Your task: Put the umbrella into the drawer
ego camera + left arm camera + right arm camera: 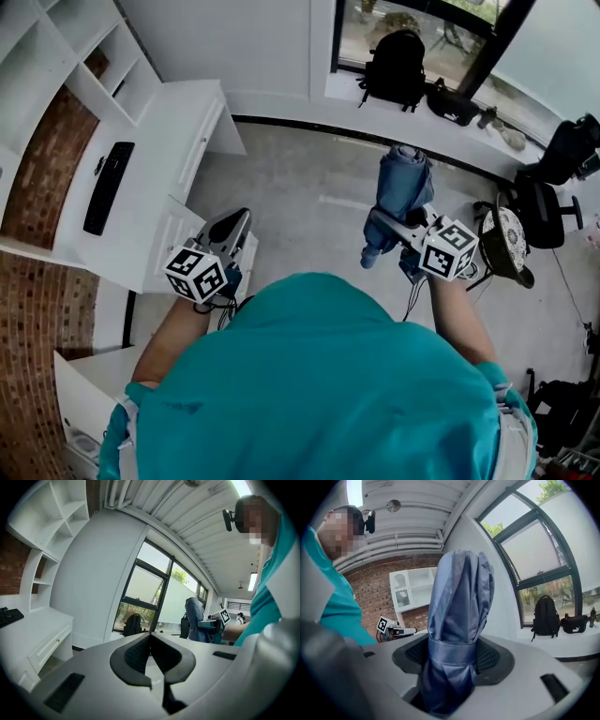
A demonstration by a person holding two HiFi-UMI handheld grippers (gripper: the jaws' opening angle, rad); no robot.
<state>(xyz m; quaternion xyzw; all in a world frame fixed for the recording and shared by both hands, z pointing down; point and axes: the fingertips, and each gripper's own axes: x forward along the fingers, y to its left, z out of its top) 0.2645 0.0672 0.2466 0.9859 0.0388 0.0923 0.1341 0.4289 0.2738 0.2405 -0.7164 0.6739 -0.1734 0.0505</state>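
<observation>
A folded blue umbrella [401,186] [459,606] stands upright between the jaws of my right gripper [386,225] [452,656], which is shut on its strapped lower part above the floor. My left gripper [234,223] [150,637] is held lower left, its jaws shut with nothing between them, close to the front corner of the white desk [155,178]. The desk's drawer fronts [200,145] [49,644] look closed. In the left gripper view the umbrella [194,619] shows off to the right.
A black keyboard [108,187] lies on the desk, with white shelves [66,56] behind it. A black backpack [396,66] [544,616] and a bag [455,103] sit on the window sill. An office chair [506,239] stands right. Grey floor [300,206] lies between.
</observation>
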